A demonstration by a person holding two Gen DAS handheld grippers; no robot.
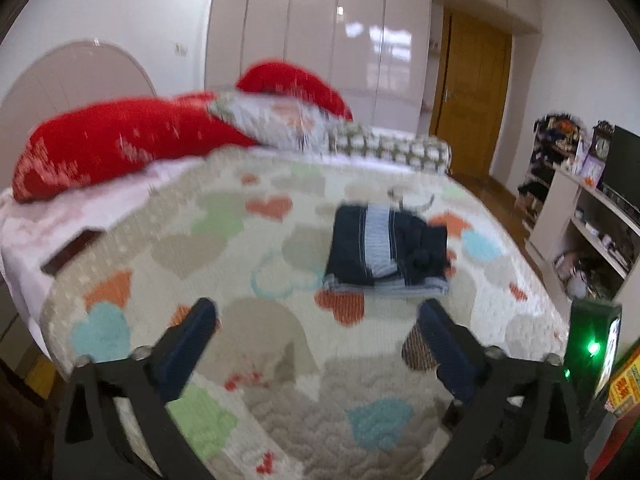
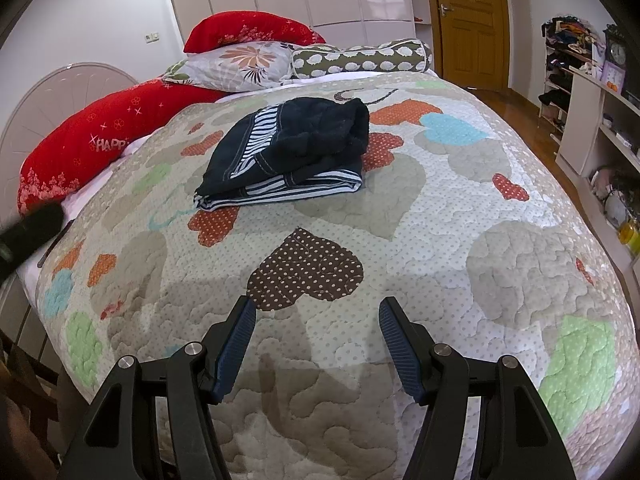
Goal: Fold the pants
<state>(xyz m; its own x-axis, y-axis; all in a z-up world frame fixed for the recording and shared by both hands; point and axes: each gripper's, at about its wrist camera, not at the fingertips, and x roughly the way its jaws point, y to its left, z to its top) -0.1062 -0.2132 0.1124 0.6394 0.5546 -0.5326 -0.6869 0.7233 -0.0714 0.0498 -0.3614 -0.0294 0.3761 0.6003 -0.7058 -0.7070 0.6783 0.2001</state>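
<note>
Dark navy pants [image 1: 386, 250] with blue-and-white striped lining lie folded in a compact stack on the heart-patterned quilt [image 1: 260, 360]. They also show in the right wrist view [image 2: 286, 152], near the middle of the bed. My left gripper [image 1: 318, 312] is open and empty, held above the quilt short of the pants. My right gripper [image 2: 318, 312] is open and empty, above the quilt [image 2: 460, 240] near the foot of the bed, well short of the pants. The left wrist view is blurred.
Red pillows [image 2: 92, 144], a floral pillow [image 2: 236, 64] and a patterned bolster [image 2: 364, 58] lie at the head of the bed. White shelves [image 2: 600, 120] with clutter stand to the right. A wooden door [image 2: 472, 20] and wardrobe [image 1: 320, 40] are behind.
</note>
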